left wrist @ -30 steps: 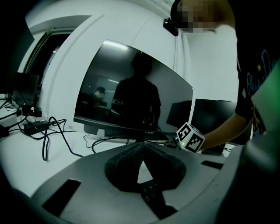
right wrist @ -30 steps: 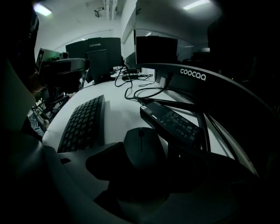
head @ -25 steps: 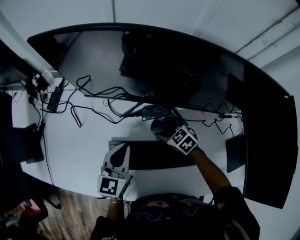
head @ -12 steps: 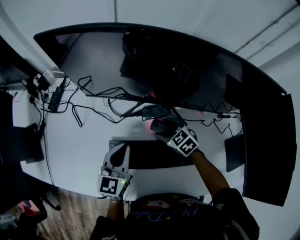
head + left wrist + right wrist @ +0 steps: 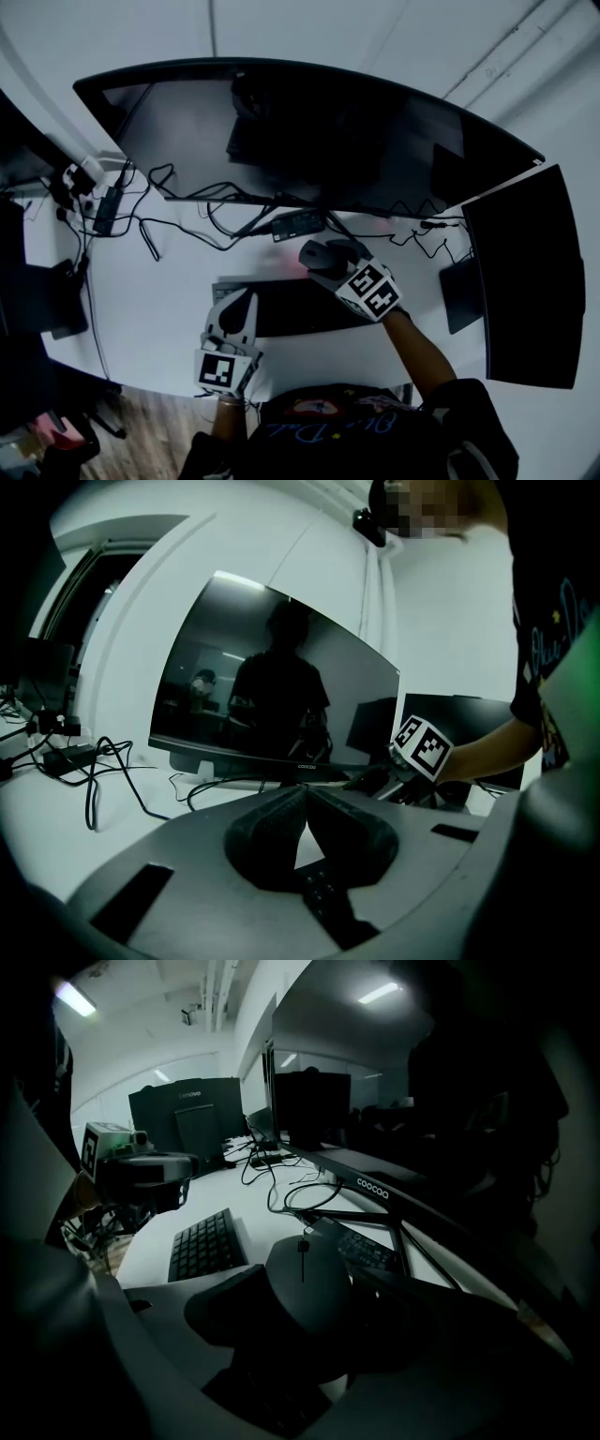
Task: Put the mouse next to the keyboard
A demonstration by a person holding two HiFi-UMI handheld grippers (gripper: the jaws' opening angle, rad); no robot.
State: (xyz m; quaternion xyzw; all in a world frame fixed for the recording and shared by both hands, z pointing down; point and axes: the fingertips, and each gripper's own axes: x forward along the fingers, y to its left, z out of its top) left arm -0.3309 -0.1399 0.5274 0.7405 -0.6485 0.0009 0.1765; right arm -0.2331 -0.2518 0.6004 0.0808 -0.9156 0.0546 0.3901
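- The right hand-held gripper (image 5: 325, 256) is clenched on the rounded black plastic computer mouse (image 5: 305, 1283). Its own view shows a dark pad pressed on each flank of the shell, with the scroll wheel pointing away from the camera.
- In the head view the mouse (image 5: 319, 253) is past the far edge of the flat black rectangular keyboard (image 5: 302, 307), at about 1 o'clock from the keyboard's middle. It is just in front of the dark slab-shaped power adapter (image 5: 298, 223) and the foot of the wide curved black monitor (image 5: 309, 141).
- I cannot tell whether the mouse is touching the white bench (image 5: 159, 281) or is lifted just clear of it.
- The left hand-held gripper (image 5: 302, 803) is clenched on nothing, its ribbed pads meeting at the tips. In the head view it lies over the keyboard's end at 9 o'clock.
- Progress, as I judge it: the grasp is made, but the placing is not. The mouse is behind the keyboard rather than beside it.
- What is left: carry the mouse round to the bare strip of bench at 3 o'clock from the keyboard, set it down flat near that end, and release it.
- That strip looks free of the black cables (image 5: 187, 220), which lie toward 11 o'clock.
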